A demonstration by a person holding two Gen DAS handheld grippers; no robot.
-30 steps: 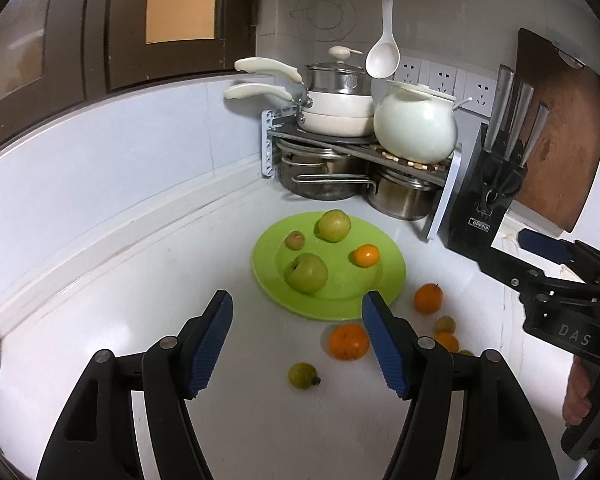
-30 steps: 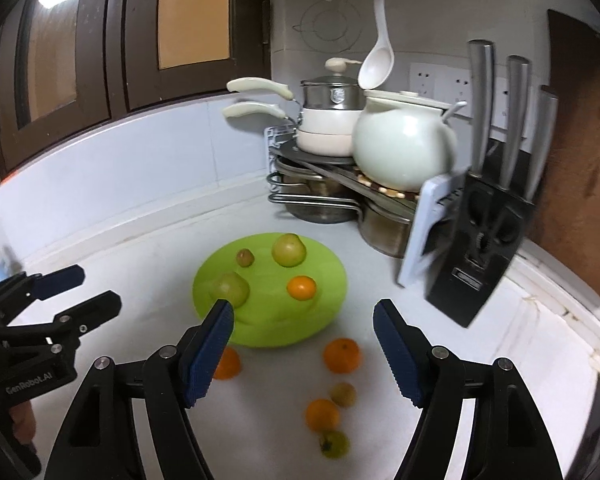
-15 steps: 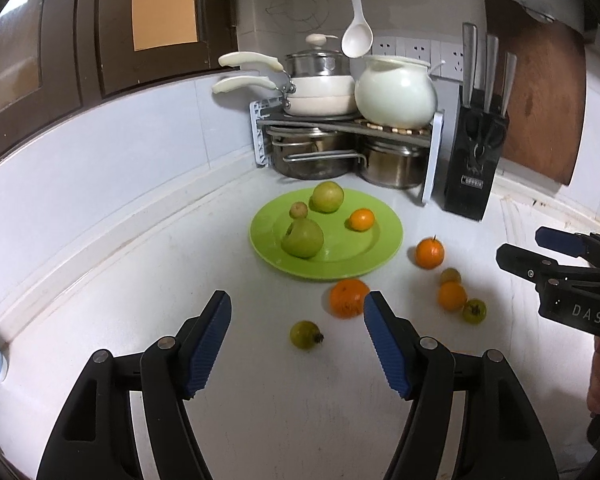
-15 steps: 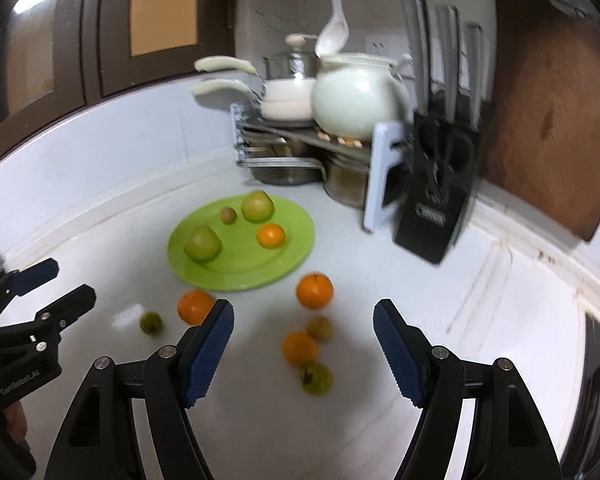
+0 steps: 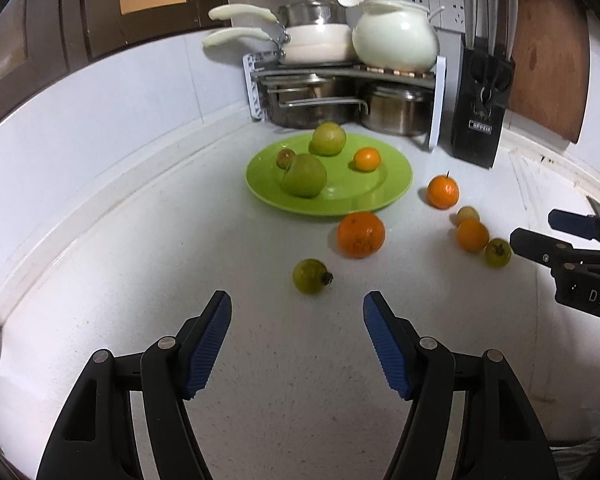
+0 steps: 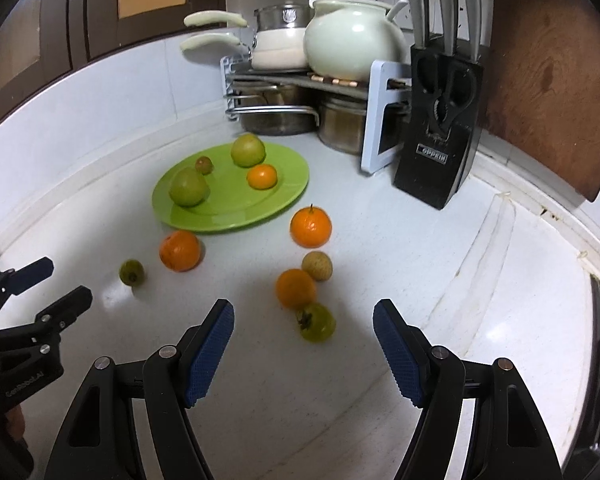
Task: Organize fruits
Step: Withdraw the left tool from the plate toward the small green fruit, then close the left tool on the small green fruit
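Observation:
A green plate (image 5: 392, 184) (image 6: 284, 196) on the white counter holds two green apples, a small brownish fruit and a small orange. Loose fruit lies in front of it: a small green fruit (image 5: 310, 276) (image 6: 131, 272), a big orange (image 5: 360, 234) (image 6: 179, 250), an orange with a stem (image 5: 442, 191) (image 6: 311, 227), a pale small fruit (image 6: 317, 265), another orange (image 6: 295, 288) and a green tomato-like fruit (image 6: 317, 322). My left gripper (image 5: 297, 338) is open and empty, just short of the small green fruit. My right gripper (image 6: 303, 346) is open and empty, just short of the tomato-like fruit.
A pot rack (image 5: 340, 92) with pots, pans and a white jar stands in the back corner. A black knife block (image 6: 440, 136) and a wooden board (image 6: 548, 80) stand to the right. A counter edge runs at the right (image 6: 592, 272).
Both grippers have pulled back and lowered toward the counter. The loose fruit now lies close in front of the fingers. Both stay open.

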